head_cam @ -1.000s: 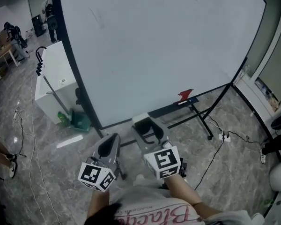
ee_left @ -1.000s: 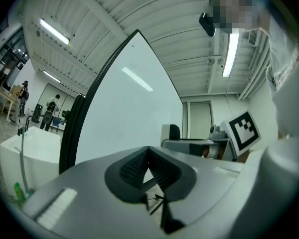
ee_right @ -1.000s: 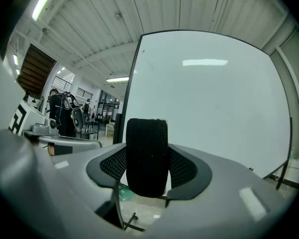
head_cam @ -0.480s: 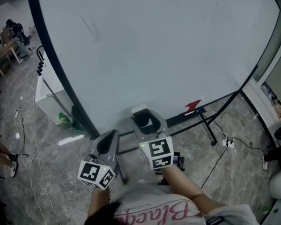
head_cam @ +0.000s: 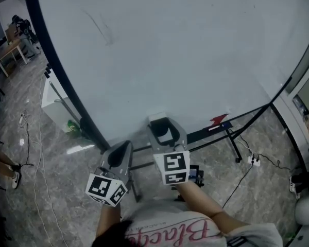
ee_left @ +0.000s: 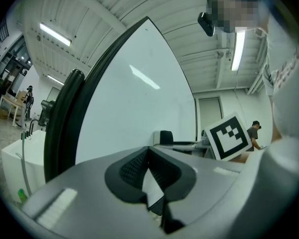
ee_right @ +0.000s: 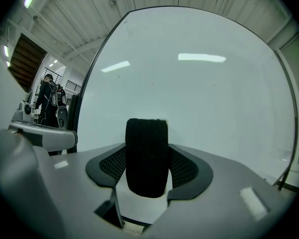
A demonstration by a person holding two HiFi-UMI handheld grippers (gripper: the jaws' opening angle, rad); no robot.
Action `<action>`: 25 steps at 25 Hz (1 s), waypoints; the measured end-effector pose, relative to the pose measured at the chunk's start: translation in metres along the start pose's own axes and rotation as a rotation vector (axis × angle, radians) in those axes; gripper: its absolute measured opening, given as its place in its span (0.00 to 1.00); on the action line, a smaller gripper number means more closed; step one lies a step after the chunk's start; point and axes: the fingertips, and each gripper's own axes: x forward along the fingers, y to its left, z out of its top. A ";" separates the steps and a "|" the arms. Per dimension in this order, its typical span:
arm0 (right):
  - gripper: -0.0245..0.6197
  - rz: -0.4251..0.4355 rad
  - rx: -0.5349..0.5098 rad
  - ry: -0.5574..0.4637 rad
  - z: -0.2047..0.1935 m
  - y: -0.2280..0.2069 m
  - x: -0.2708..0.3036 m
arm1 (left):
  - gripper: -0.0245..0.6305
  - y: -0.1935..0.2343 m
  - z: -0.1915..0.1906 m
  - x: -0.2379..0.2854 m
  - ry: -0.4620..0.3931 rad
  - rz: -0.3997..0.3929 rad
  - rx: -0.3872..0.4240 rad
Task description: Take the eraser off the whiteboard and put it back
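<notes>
1. The pads (ee_right: 185,167) of my right gripper (head_cam: 166,129) stand wide apart and are clamped on the black eraser (ee_right: 147,156), which sits upright between them.
2. The jaws of my left gripper (ee_left: 148,152) are pressed together with nothing between them.
3. Both grippers face the whiteboard (head_cam: 185,50). The eraser is near its lower edge, and I cannot tell whether it touches.

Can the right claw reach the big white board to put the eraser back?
Probably yes: the right claw, shut on the black felt eraser, faces the big white whiteboard with nothing between them.
</notes>
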 end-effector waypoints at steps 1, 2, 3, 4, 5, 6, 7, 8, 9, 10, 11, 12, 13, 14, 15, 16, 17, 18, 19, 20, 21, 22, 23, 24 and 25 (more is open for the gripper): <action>0.43 0.001 -0.003 -0.003 0.000 0.001 0.000 | 0.04 0.000 0.000 0.000 0.000 0.000 -0.001; 0.43 0.004 -0.005 -0.006 0.001 0.001 0.001 | 0.04 0.001 0.000 -0.001 0.000 0.000 -0.002; 0.42 0.005 -0.008 -0.009 0.001 0.002 0.001 | 0.04 0.001 0.000 -0.002 0.000 -0.001 -0.003; 0.43 0.006 -0.009 -0.012 0.001 0.002 0.001 | 0.04 0.000 -0.001 -0.002 0.000 -0.002 -0.005; 0.45 0.005 -0.009 -0.015 0.001 0.001 0.001 | 0.04 0.000 -0.001 -0.003 0.000 -0.003 -0.006; 0.47 0.002 -0.007 -0.017 0.001 0.000 0.000 | 0.04 -0.001 -0.001 -0.004 0.001 -0.005 -0.008; 0.49 -0.001 -0.003 -0.020 0.001 -0.001 -0.002 | 0.04 -0.002 -0.002 -0.005 0.002 -0.008 -0.009; 0.51 -0.006 0.001 -0.023 0.001 -0.003 -0.004 | 0.04 -0.004 -0.002 -0.006 0.002 -0.011 -0.010; 0.52 -0.010 0.004 -0.026 0.001 -0.004 -0.007 | 0.04 -0.006 -0.002 -0.008 0.002 -0.015 -0.011; 0.52 -0.014 0.007 -0.027 0.001 -0.005 -0.010 | 0.04 -0.008 -0.002 -0.009 0.002 -0.018 -0.012; 0.52 -0.019 0.009 -0.027 0.000 -0.005 -0.014 | 0.04 -0.010 -0.002 -0.011 0.002 -0.022 -0.013; 0.52 -0.024 0.011 -0.024 -0.002 -0.006 -0.018 | 0.04 -0.012 -0.003 -0.013 0.003 -0.025 -0.014; 0.51 -0.029 0.014 -0.021 -0.004 -0.006 -0.024 | 0.04 -0.014 -0.003 -0.015 0.003 -0.029 -0.016; 0.48 -0.033 0.018 -0.019 -0.006 -0.005 -0.030 | 0.04 -0.017 -0.004 -0.018 0.004 -0.034 -0.019; 0.43 -0.036 0.023 -0.017 -0.007 -0.004 -0.036 | 0.04 -0.020 -0.005 -0.020 0.004 -0.039 -0.021; 0.36 -0.038 0.027 -0.015 -0.009 -0.003 -0.043 | 0.04 -0.024 -0.006 -0.023 0.005 -0.045 -0.024; 0.28 -0.039 0.030 -0.014 -0.010 -0.001 -0.050 | 0.04 -0.028 -0.007 -0.025 0.006 -0.051 -0.026; 0.21 -0.037 0.036 -0.017 -0.010 0.001 -0.056 | 0.04 -0.032 -0.008 -0.028 0.009 -0.057 -0.028; 0.13 -0.033 0.045 -0.021 -0.010 0.004 -0.063 | 0.04 -0.036 -0.009 -0.031 0.012 -0.063 -0.028; 0.04 -0.024 0.059 -0.024 -0.011 0.008 -0.069 | 0.04 -0.040 -0.010 -0.035 0.016 -0.069 -0.028; 0.04 -0.012 0.074 -0.026 -0.011 0.013 -0.076 | 0.04 -0.045 -0.011 -0.039 0.020 -0.075 -0.029; 0.04 0.000 0.089 -0.029 -0.011 0.017 -0.084 | 0.04 -0.049 -0.013 -0.044 0.024 -0.081 -0.031; 0.04 0.009 0.100 -0.033 -0.011 0.022 -0.091 | 0.04 -0.053 -0.014 -0.050 0.026 -0.088 -0.034; 0.04 0.015 0.107 -0.038 -0.011 0.026 -0.099 | 0.04 -0.057 -0.015 -0.055 0.027 -0.093 -0.036; 0.04 0.021 0.109 -0.046 -0.010 0.030 -0.106 | 0.04 -0.061 -0.015 -0.060 0.029 -0.098 -0.038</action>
